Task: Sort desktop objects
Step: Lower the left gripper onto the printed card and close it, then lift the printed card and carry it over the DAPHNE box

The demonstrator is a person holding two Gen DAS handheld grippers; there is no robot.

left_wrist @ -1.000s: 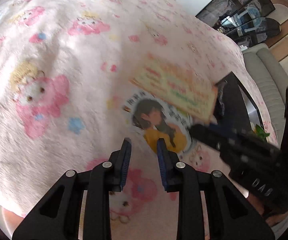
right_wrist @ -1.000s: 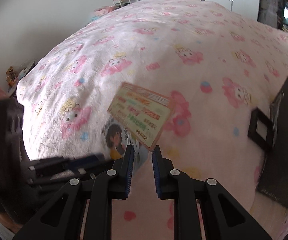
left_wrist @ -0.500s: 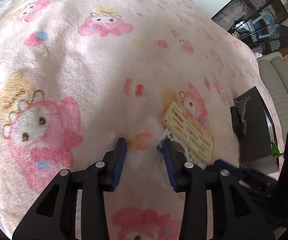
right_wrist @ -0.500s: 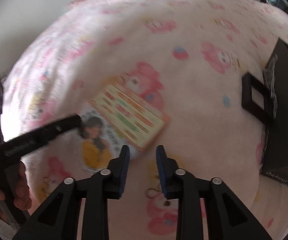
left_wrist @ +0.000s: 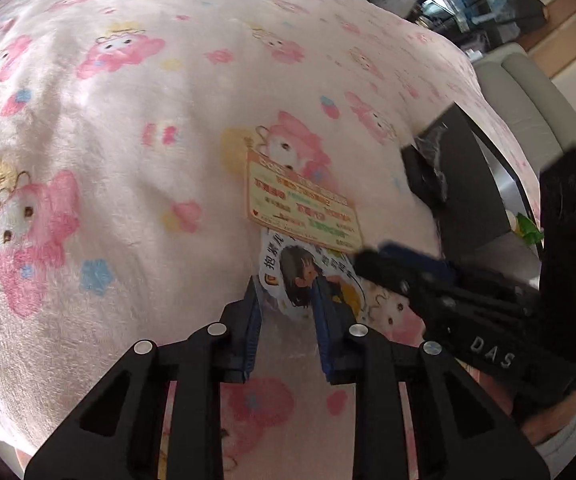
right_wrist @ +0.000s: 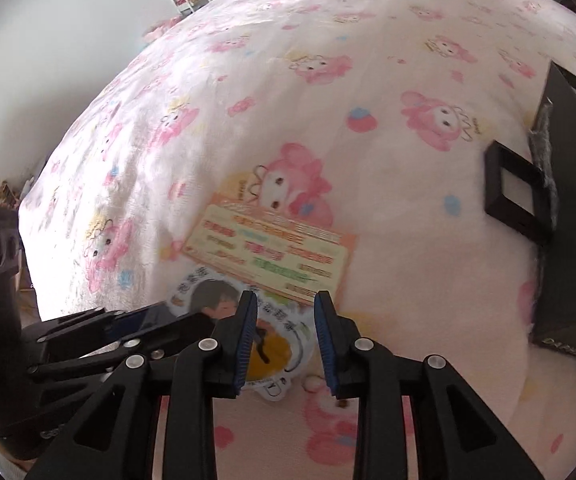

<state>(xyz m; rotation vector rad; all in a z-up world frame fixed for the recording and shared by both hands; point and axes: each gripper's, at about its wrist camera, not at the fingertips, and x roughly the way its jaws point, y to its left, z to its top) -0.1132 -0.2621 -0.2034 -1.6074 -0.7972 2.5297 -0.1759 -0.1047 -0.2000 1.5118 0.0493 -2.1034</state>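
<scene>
The card (right_wrist: 268,252) our right tongs (right_wrist: 286,308) had carried lay ahead of their spread jaws. Our left tongs (left_wrist: 287,300) had just been closing astride the sticker (left_wrist: 300,272); we couldn't tell their grip. The right's side read "DAS"

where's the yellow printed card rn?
The yellow card lies flat on the pink blanket, mid-frame in both wrist views, overlapping the cartoon-girl sticker nearer the cameras, left of the black frame.
</scene>
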